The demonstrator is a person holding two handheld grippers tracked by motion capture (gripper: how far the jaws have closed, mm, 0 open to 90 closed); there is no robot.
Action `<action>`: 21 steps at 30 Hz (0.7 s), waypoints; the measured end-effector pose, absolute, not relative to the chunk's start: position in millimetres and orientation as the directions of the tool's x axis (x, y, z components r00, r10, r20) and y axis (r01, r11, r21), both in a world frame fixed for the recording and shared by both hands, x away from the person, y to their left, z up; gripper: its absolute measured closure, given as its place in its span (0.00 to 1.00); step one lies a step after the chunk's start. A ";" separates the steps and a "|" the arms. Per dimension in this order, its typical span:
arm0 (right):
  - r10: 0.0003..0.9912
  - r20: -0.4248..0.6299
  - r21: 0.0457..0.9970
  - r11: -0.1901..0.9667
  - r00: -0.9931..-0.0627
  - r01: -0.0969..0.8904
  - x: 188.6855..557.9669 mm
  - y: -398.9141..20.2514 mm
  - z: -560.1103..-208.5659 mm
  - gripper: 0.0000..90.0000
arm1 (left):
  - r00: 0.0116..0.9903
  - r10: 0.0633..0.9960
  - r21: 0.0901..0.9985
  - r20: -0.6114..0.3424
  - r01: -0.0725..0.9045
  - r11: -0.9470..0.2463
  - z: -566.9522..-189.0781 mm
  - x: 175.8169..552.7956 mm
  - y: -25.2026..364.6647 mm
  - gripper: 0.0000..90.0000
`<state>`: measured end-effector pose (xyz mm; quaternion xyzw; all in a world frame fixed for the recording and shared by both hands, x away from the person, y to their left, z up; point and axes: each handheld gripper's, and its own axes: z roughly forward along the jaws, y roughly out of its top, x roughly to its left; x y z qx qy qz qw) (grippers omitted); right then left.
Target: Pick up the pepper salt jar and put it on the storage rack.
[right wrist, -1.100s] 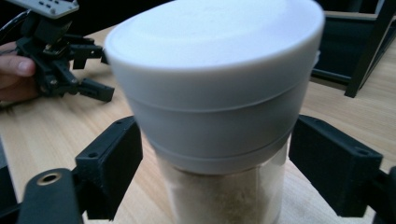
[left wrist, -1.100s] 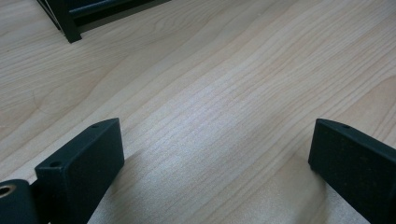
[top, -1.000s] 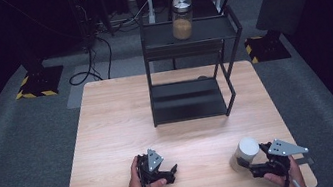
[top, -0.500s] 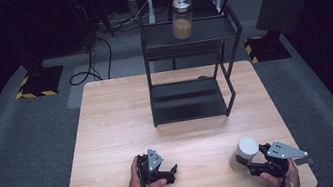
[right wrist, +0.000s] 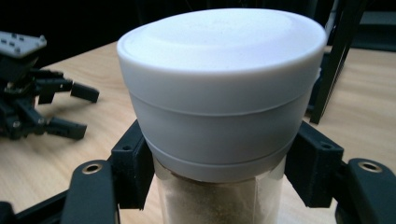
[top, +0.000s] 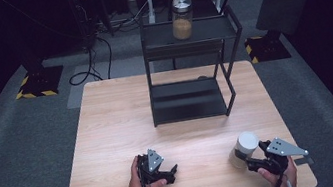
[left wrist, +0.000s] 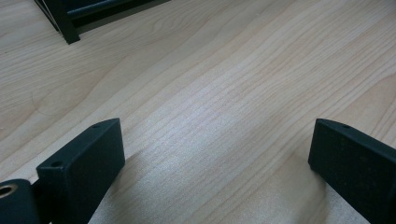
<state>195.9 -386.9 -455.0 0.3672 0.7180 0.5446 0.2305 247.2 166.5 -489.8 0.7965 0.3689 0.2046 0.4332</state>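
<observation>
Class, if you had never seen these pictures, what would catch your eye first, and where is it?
Probably the white-lidded jar near the table's front right corner, clamped just under its lid by the right hand-held gripper. Next, the black rack at the table's far side, with a metal-lidded jar on its top shelf.

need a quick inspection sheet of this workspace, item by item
surface: light wooden table, bare at the left.
job's things: clear jar with white lid and tan powder, upright near the front right edge.
clutter: black metal two-tier rack at the table's back; glass jar with metal lid on its top shelf.
grippers: right gripper clamped on the white-lidded jar below its lid, jaws just closed; left gripper open over bare wood.
cables: black cables on the floor behind.
surroundings: grey carpet, dark backdrop, yellow-black striped stand bases.
</observation>
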 end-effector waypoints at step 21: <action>0.862 0.011 0.975 0.103 -0.507 0.197 238.6 -353.3 -371.7 0.37 | 0.644 0.765 0.841 0.006 0.411 -0.353 -489.7 247.3 166.5 0.04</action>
